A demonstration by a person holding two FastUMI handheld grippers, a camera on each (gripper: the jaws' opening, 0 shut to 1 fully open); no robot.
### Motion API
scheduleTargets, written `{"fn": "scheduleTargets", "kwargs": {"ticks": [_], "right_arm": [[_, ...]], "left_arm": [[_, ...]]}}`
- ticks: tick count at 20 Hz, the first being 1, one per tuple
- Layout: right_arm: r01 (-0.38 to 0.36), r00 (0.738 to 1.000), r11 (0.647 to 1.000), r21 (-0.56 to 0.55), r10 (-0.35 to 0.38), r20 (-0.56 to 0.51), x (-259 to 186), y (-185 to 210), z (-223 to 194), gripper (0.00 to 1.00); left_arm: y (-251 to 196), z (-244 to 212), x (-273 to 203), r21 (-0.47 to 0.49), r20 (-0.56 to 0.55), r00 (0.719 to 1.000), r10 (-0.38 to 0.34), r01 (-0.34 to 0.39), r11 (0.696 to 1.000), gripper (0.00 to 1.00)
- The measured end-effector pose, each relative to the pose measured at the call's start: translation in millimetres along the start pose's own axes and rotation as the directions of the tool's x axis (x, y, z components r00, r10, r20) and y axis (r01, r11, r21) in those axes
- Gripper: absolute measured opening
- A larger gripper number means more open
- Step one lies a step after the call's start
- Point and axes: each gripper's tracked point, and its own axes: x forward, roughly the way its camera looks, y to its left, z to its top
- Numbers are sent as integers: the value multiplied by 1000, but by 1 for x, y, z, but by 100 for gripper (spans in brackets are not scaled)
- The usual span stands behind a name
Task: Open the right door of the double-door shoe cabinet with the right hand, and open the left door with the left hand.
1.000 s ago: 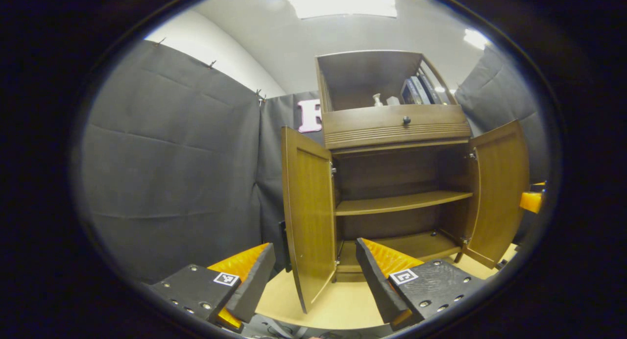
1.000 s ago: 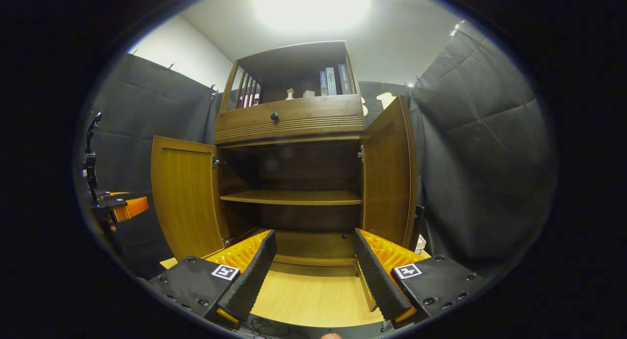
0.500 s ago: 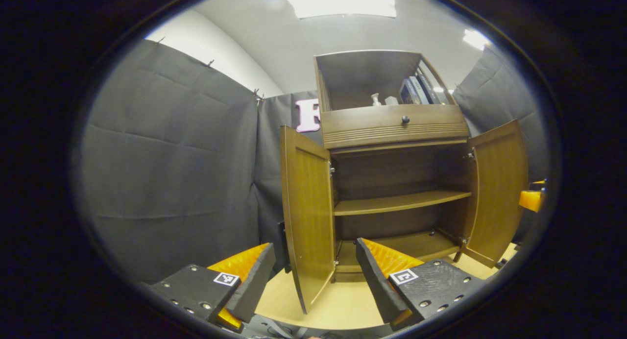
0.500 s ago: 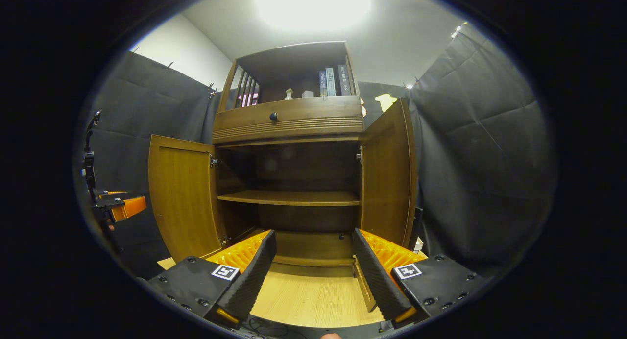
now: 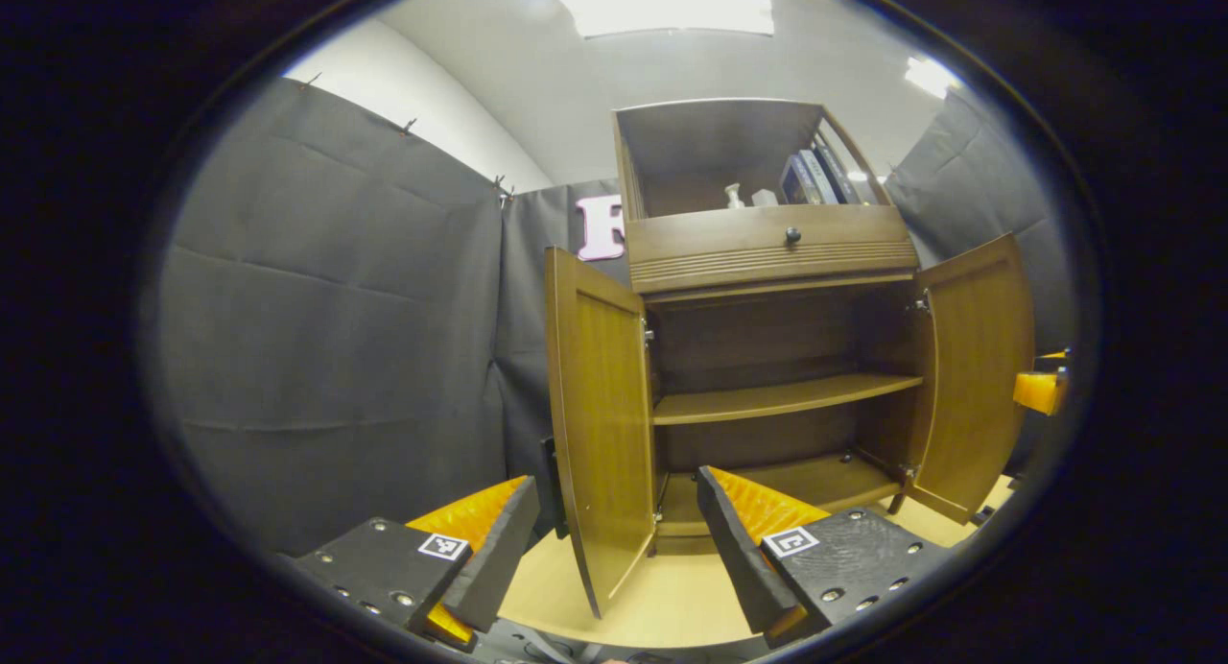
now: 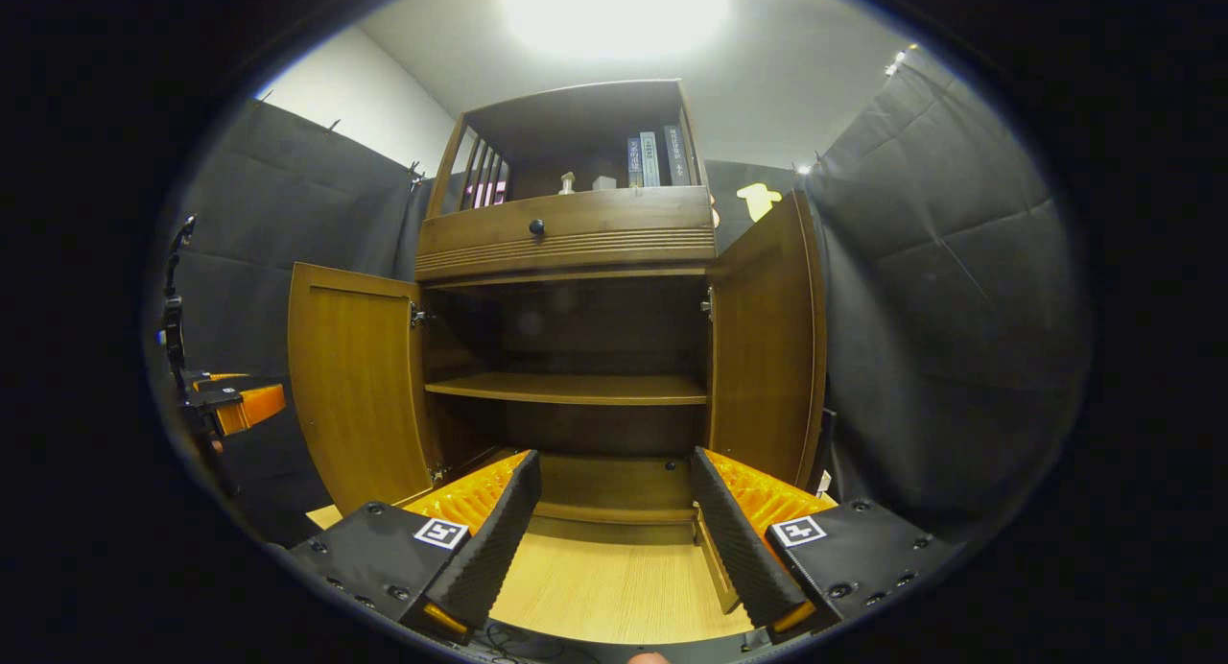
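I see both doors of the shoe cabinet (image 6: 576,357) swung open, left door (image 5: 600,424) and right door (image 6: 767,343); my left gripper (image 5: 614,549) and right gripper (image 6: 614,539) are spread, holding nothing

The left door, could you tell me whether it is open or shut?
Open: the left door stands swung out from the cabinet, baring the shelf.
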Motion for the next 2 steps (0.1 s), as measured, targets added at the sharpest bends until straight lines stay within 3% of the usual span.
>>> {"fn": "scheduleTargets", "kwargs": {"ticks": [2], "right_arm": [[1,1000,1000,2,-1,-5,1,0,-1,99]], "left_arm": [[-1,0,0,3,-3,1000,-4,4,1000,96]]}}
